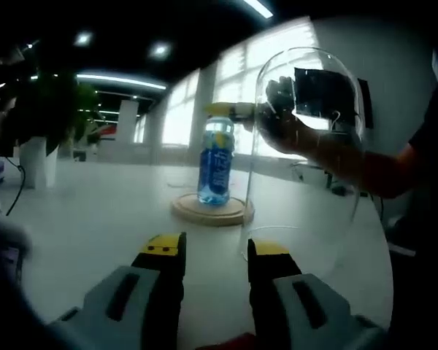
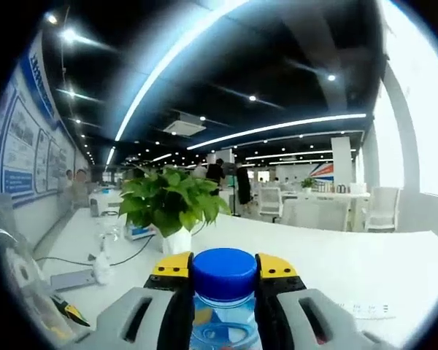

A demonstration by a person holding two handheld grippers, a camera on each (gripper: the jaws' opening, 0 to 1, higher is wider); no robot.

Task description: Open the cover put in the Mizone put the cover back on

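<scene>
One white table (image 1: 95, 219); one clear glass dome cover (image 1: 306, 146) standing beside one round wooden base (image 1: 212, 211). One blue Mizone bottle (image 1: 217, 164) stands upright on the base, cap up, gripped at the neck by the right gripper (image 1: 259, 111). Right gripper view: jaws closed around the blue-capped bottle (image 2: 224, 292). Left gripper (image 1: 215, 251): jaws apart, empty.

The left gripper (image 1: 208, 251) hangs low over the worktop, its jaws apart with nothing between them. The right gripper (image 2: 224, 273) has its jaws closed on the bottle (image 2: 224, 306), just below the blue cap.
</scene>
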